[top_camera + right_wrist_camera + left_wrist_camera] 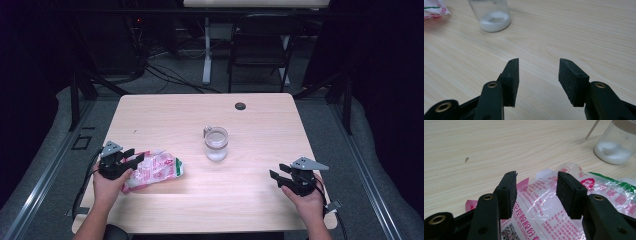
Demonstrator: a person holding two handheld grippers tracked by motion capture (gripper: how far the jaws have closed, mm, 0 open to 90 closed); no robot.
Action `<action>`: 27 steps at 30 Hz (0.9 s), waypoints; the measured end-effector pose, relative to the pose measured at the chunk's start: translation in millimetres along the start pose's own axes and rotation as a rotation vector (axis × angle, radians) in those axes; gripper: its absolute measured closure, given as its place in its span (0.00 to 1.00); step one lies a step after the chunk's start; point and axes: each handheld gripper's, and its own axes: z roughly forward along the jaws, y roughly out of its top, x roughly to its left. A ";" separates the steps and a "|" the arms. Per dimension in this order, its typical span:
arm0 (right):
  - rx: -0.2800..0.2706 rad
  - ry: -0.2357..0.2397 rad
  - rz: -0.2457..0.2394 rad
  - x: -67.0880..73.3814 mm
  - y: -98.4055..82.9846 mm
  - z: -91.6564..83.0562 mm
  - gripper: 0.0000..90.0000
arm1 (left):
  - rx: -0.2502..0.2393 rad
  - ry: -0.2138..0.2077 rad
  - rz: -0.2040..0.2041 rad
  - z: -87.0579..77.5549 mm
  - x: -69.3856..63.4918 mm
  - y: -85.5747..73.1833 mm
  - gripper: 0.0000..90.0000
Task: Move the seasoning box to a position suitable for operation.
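A clear plastic bag (155,170) with pink and green print lies on the table's left side. My left gripper (131,161) hovers over the bag's left end with its jaws open; in the left gripper view the bag (544,202) lies under and between the jaws of this gripper (536,188), and the pads do not press on it. At the table's middle stands a clear glass jar (216,143) with white powder at its bottom (615,147) (492,15). My right gripper (278,173) (538,75) stands open over bare wood at the right, nothing between its jaws.
The light wooden table (260,125) has a small black round cap (240,106) near its far edge. A black folding chair (260,45) and cables stand on the floor beyond the table. A thin stick (592,129) leans by the jar.
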 end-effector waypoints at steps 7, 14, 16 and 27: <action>-0.006 -0.012 -0.008 -0.2 0.2 -3.1 0.57 | 0.012 0.026 0.021 -4.2 2.3 -0.3 0.57; -0.016 -0.060 -0.040 -3.0 7.7 -15.4 0.57 | -0.015 0.065 0.018 -24.7 8.7 2.3 0.57; -0.020 -0.069 -0.046 -2.4 13.1 -19.6 0.57 | -0.024 0.084 0.015 -36.3 9.6 4.9 0.57; -0.045 -0.112 -0.170 15.2 52.4 -64.3 0.53 | -0.053 0.184 0.082 -120.8 -3.9 15.8 0.53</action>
